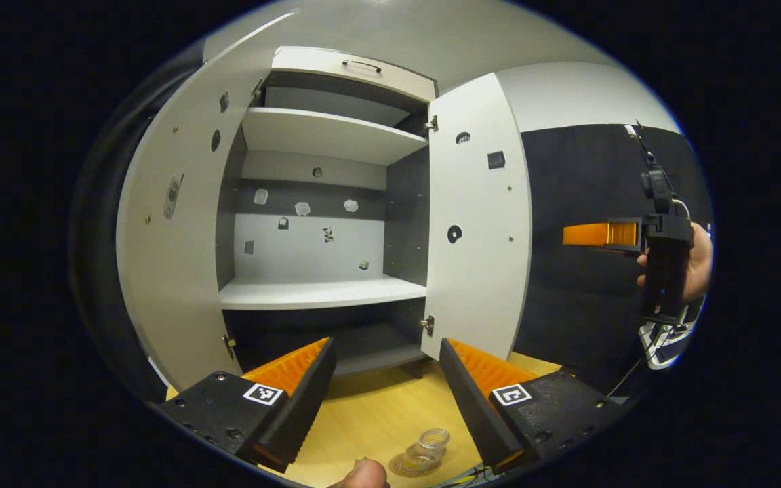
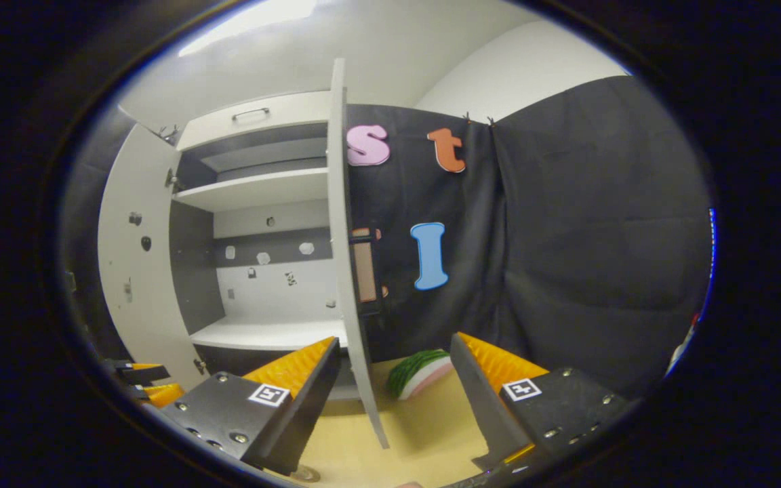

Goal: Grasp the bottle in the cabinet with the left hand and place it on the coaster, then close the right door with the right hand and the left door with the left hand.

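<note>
Left gripper (image 1: 384, 400): held apart, empty, bottle (image 1: 429, 447) released on coaster (image 1: 412, 466) at 6 o'clock. Cabinet (image 1: 323, 291) shelves bare, both doors open. Right gripper (image 2: 390, 393): held apart, straddling right door (image 2: 346, 271) edge at 12 o'clock, presumably for pushing shut.

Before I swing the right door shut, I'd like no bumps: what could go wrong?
1. The right door stands edge-on between the open right gripper fingers; a finger could catch its edge.
2. A watermelon-slice object lies on the tabletop behind the door.
3. The bottle on the coaster sits under the left gripper; dipping could topple it.
</note>
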Demonstrator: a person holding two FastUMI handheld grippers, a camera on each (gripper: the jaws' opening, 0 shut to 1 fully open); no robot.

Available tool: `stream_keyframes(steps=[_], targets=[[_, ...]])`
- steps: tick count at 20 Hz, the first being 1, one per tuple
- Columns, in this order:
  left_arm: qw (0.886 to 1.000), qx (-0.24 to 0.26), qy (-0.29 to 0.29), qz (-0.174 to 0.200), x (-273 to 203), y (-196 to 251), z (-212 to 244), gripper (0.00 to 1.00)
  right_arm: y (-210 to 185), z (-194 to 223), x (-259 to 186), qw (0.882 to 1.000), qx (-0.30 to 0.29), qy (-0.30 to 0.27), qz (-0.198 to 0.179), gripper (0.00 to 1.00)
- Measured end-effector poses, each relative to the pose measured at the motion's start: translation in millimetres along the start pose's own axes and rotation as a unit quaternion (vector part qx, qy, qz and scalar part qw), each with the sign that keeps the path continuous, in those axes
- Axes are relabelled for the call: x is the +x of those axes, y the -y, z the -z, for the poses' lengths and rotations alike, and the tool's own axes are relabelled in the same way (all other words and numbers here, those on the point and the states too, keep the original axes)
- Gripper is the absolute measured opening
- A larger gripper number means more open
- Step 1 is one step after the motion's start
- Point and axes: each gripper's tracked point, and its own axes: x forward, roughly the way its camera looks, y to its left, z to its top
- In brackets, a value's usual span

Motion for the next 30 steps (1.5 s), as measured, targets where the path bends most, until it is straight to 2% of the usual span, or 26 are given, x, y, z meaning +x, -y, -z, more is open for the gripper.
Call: stream_keyframes(steps=[3,6,9,13,16,19,20,22,25,28,29,30], targets=[[1.000,0.013,0.007,-0.015,-4.1,-12.7,-24.4,0.96,22.2,-17.1,23.6,1.000,0.002,0.001,-0.003,0.99],[0.999,-0.017,0.015,-0.024,-9.6,-23.0,-33.0,0.96,62.4,-40.2,52.6,0.999,-0.027,0.020,0.023,0.99],[0.999,-0.033,0.029,-0.019,-18.0,-29.7,-47.6,0.96,82.0,-57.4,77.4,0.999,-0.026,0.030,0.022,0.99],[0.999,0.002,0.033,-0.029,-35.8,-47.1,-64.2,0.96,98.4,-67.5,117.4,0.999,0.031,0.017,0.024,0.98],[0.997,0.024,0.039,-0.058,-47.6,-67.6,-70.3,0.96,105.7,-67.7,131.7,0.999,0.023,0.004,0.033,0.98],[0.996,0.021,0.030,-0.085,-62.9,-87.0,-67.8,0.96,87.5,-65.4,157.9,1.000,-0.015,-0.017,0.011,0.98],[0.995,0.017,0.032,-0.093,-67.8,-92.5,-66.8,0.95,79.2,-64.3,164.5,1.000,-0.021,-0.020,-0.008,0.98],[0.994,0.017,0.031,-0.104,-77.8,-101.6,-61.6,0.95,61.5,-61.3,172.0,0.998,-0.009,-0.026,-0.052,0.99],[0.991,0.030,0.027,-0.125,-91.3,-117.9,-59.9,0.96,46.4,-54.7,175.6,0.997,-0.015,-0.029,-0.073,0.98],[0.990,0.039,0.022,-0.133,-100.4,-126.1,-57.4,0.96,7.7,-55.3,170.5,0.990,-0.056,-0.021,-0.126,0.98],[0.990,0.042,0.019,-0.137,-102.6,-127.7,-56.9,0.96,-1.9,-58.8,173.7,0.988,-0.078,-0.006,-0.132,0.98],[0.989,0.043,0.017,-0.142,-104.3,-129.5,-55.7,0.95,-3.5,-63.5,169.0,0.986,-0.098,0.002,-0.133,0.92]])
